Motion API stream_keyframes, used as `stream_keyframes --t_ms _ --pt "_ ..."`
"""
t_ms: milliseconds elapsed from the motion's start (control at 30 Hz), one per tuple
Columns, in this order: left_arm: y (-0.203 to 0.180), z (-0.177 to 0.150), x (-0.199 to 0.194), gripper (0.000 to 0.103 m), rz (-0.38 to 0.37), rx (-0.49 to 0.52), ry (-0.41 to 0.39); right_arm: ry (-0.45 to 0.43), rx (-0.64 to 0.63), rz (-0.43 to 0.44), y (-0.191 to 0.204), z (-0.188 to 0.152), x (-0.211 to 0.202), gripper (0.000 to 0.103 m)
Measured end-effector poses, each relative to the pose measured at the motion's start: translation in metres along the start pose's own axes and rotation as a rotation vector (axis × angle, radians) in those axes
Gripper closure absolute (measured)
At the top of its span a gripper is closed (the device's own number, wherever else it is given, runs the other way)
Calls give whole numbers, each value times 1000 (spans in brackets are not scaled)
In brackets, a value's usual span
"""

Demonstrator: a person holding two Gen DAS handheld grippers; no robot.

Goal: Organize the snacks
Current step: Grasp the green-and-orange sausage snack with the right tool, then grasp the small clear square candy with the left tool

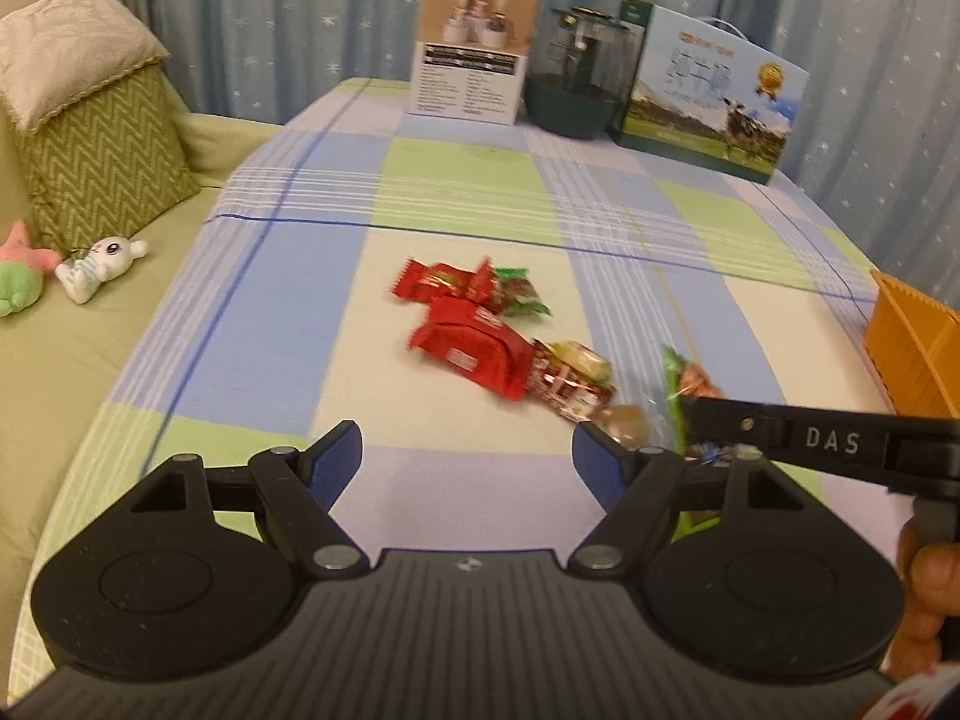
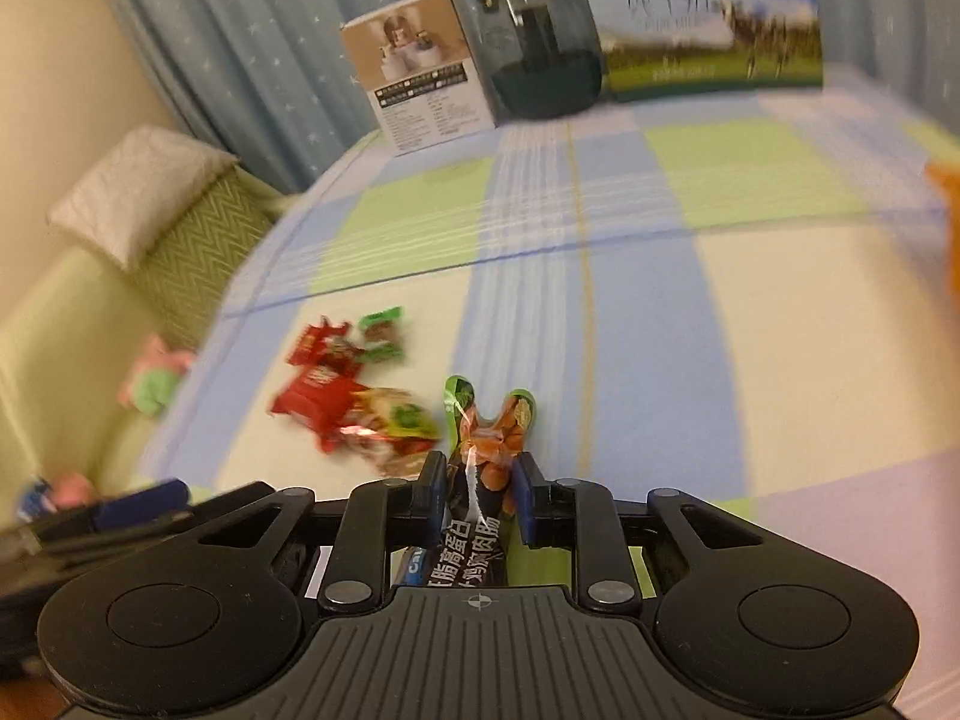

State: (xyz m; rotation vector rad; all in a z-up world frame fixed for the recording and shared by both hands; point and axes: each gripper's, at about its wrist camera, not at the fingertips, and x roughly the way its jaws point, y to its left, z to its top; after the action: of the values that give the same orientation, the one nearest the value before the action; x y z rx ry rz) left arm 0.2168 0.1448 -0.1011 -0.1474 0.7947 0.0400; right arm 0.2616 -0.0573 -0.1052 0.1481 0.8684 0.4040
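Observation:
A small pile of snacks lies on the checked tablecloth (image 1: 480, 186): two red packets (image 1: 474, 354), a green packet (image 1: 522, 294), a gold-and-red packet (image 1: 570, 381) and a round brown sweet (image 1: 627, 423). My left gripper (image 1: 468, 438) hovers open just short of the pile, with nothing between its blue pads. My right gripper (image 2: 478, 471) is shut on a green-and-black sausage packet (image 2: 489, 420) at the pile's right edge. One of its fingers (image 1: 750, 423) reaches in from the right in the left wrist view, over that packet (image 1: 684, 381).
An orange basket (image 1: 912, 348) stands at the table's right edge. At the back are a white box (image 1: 471, 48), a dark jar (image 1: 576, 78) and a milk carton box (image 1: 708, 90). A sofa with cushions (image 1: 102, 144) and plush toys (image 1: 102, 264) lies to the left.

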Motion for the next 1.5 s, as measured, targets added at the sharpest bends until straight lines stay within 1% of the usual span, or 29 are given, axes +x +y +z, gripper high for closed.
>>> stream_keyframes --t_ms 67,167,200,300,467,600,700,833,867,933,1033,1133,1200,1267,1367,1433,1500 --pt "-5 -2 2 28 -8 11 6 35 -45 -3 -4 -3 2 79" --pt "-12 -3 4 28 -31 18 10 32 -133 9 -2 -10 0 79" --pt "-13 -3 5 28 -37 22 12 25 -142 13 -3 -12 -1 79" --pt "-18 -5 8 28 -44 38 19 12 -122 41 -10 -15 0 78" --pt "-19 -4 11 28 -41 43 21 26 -120 38 -9 -15 2 71" --pt "-18 -4 13 28 -41 36 19 35 -146 22 -4 -18 6 69" --pt "-17 -3 13 28 -40 35 16 21 -205 4 2 -22 7 69" --pt "-17 -3 13 28 -53 33 14 26 -277 -24 6 -23 3 72" --pt "-19 -3 14 28 -60 40 15 24 -293 -37 5 -23 2 73" --pt "-24 -3 15 28 -76 71 19 29 -300 -63 -2 -21 -2 73" --pt "-37 -4 19 29 -112 151 24 47 -275 -99 -19 -18 -4 73" --pt "-51 -6 25 31 -137 225 37 48 -243 -67 -31 -18 -6 73" --pt "-55 -5 31 38 -151 229 48 47 -244 -65 -34 -19 -6 73" --pt "-57 -4 36 43 -160 212 58 40 -229 -57 -37 -20 -7 73" --pt "-57 -3 42 49 -171 148 62 32 -207 -76 -41 -18 -8 73" --pt "-60 -2 45 52 -159 128 55 25 -193 -87 -46 -17 -9 73" --pt "-65 -1 48 54 -130 123 44 21 -187 -89 -48 -17 -9 73"
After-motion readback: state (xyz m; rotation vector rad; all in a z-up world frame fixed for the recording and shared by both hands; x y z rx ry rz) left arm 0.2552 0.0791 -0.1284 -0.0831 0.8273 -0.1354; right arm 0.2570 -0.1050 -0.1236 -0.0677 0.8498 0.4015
